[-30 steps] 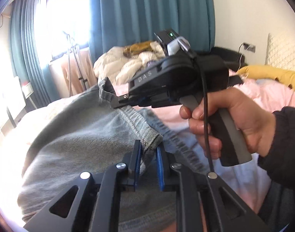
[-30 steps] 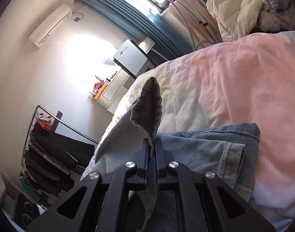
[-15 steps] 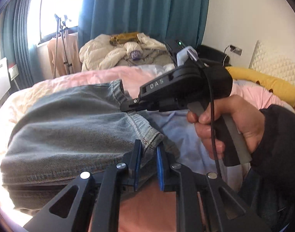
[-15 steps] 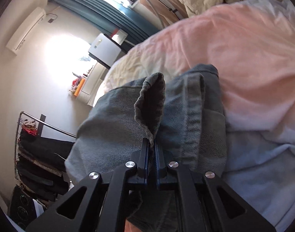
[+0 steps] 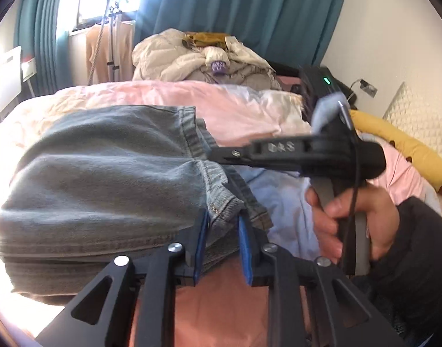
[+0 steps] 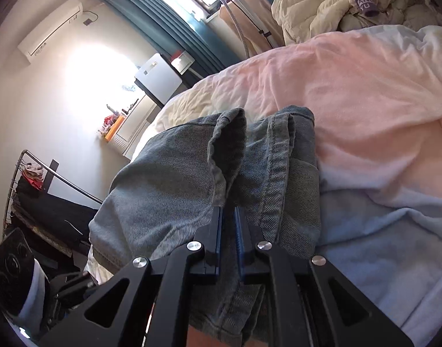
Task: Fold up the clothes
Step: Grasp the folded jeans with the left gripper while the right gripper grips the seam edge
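Note:
Grey-blue jeans [image 5: 105, 173] lie folded over on the pink bed cover, also in the right wrist view [image 6: 169, 179]. My left gripper [image 5: 222, 225] is closed on a hemmed corner of the jeans, bunched between its blue pads. My right gripper [image 6: 228, 219] pinches another hem edge that stands up in a fold [image 6: 229, 144]; its pads have a narrow gap around the cloth. In the left wrist view the right gripper [image 5: 293, 153] reaches in from the right, held by a hand [image 5: 351, 219], its tip at the jeans' edge.
The bed [image 6: 351, 86] has a pink and pale blue cover. A heap of cream jackets [image 5: 203, 57] lies at the far end. A yellow pillow [image 5: 400, 147] is at the right. A clothes rack [image 6: 41, 190] and a cabinet [image 6: 157, 78] stand beside the bed.
Both grippers have come down with the jeans, which went from held up to lying folded on the bed. The right gripper's pads have eased apart slightly.

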`<control>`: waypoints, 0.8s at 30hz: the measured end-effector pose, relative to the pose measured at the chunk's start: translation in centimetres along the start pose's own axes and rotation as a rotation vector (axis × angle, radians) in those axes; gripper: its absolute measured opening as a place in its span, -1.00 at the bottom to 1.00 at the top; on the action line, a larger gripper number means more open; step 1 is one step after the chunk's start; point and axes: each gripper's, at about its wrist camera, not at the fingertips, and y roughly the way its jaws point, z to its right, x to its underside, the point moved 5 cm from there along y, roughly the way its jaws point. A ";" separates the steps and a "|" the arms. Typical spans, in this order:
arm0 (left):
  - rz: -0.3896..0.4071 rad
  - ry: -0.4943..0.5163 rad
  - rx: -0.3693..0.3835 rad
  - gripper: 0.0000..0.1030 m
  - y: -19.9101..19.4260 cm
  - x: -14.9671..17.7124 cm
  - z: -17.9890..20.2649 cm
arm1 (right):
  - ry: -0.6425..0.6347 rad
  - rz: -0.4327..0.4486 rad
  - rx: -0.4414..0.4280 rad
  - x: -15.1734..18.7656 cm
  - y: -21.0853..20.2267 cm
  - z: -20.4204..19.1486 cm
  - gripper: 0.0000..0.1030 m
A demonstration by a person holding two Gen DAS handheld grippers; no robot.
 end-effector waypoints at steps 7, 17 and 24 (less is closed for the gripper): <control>0.144 -0.235 -0.109 0.44 -5.8 -1.4 -7.0 | 0.038 0.036 0.019 0.6 -2.0 -0.1 -0.12; 0.006 -0.509 -0.116 0.44 -4.9 -0.4 -20.5 | 0.106 -0.007 0.005 1.3 -0.7 0.4 0.54; -0.117 -0.509 0.031 0.44 0.7 0.7 -20.1 | 0.166 -0.021 0.104 1.2 1.8 3.7 0.55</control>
